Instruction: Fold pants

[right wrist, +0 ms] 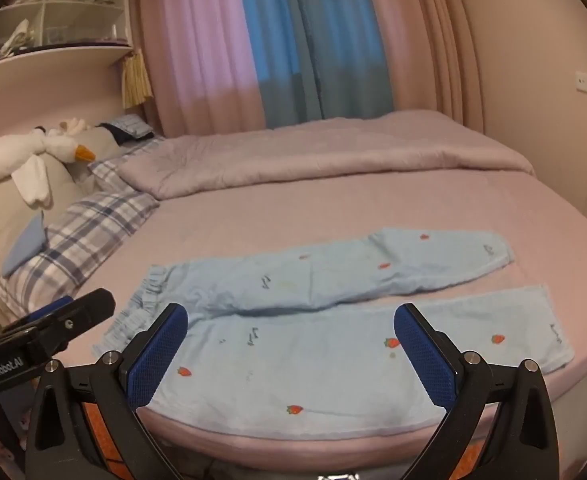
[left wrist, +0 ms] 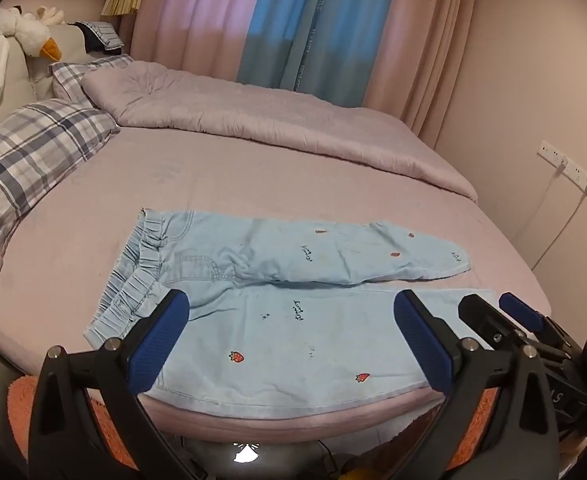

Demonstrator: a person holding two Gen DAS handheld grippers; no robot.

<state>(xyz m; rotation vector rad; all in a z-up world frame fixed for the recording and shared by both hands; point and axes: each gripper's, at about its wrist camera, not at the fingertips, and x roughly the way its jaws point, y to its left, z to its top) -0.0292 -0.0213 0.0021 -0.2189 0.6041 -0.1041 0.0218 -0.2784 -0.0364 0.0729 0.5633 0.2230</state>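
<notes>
On the wide bed with its lilac fitted sheet (left wrist: 253, 176), near the front edge, lie the small pale-blue denim pants with strawberry embroidery (left wrist: 277, 320), spread flat with the elastic waistband to the left and both legs running right. The far leg is rumpled and angles slightly away from the near one. They look light, soft and limp, likely to sag and slide on the sheet, so pinching the gathered waistband and a leg hem seems safest. The left claw (left wrist: 289, 340) and the right claw (right wrist: 289, 344) both hover above the near leg, blue pads spread apart, holding nothing.
</notes>
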